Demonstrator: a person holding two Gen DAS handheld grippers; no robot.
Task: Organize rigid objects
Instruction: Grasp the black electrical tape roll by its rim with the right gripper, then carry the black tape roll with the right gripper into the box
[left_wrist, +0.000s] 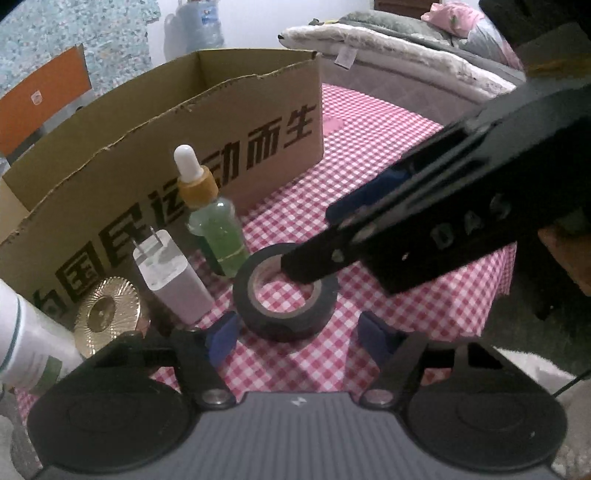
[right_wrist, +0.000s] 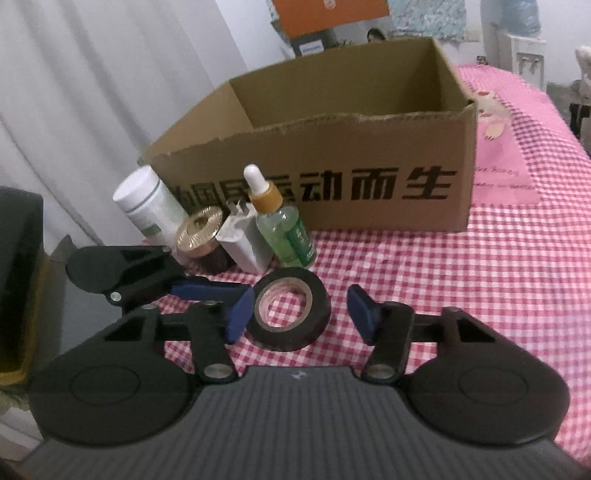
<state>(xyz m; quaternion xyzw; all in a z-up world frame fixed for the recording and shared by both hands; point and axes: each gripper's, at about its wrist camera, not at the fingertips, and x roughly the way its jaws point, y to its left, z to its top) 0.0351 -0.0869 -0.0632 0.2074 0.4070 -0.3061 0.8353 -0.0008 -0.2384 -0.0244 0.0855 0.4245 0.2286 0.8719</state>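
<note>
A black tape roll (left_wrist: 286, 295) (right_wrist: 291, 308) lies flat on the pink checked cloth. My left gripper (left_wrist: 297, 338) is open, just short of the roll. My right gripper (right_wrist: 297, 314) is open with its blue pads either side of the roll; it reaches in from the right in the left wrist view (left_wrist: 406, 221). Behind the roll stand a green dropper bottle (left_wrist: 216, 221) (right_wrist: 282, 229), a white charger (left_wrist: 170, 277) (right_wrist: 242, 240), a gold-lidded jar (left_wrist: 107, 314) (right_wrist: 201, 236) and a white bottle (left_wrist: 26, 339) (right_wrist: 147, 201).
An open cardboard box (left_wrist: 221, 122) (right_wrist: 332, 155) with black print stands behind the items. The checked cloth (right_wrist: 480, 295) stretches to the right. A bed with blankets (left_wrist: 406, 48) lies beyond the table. A white curtain (right_wrist: 92, 92) hangs on the left.
</note>
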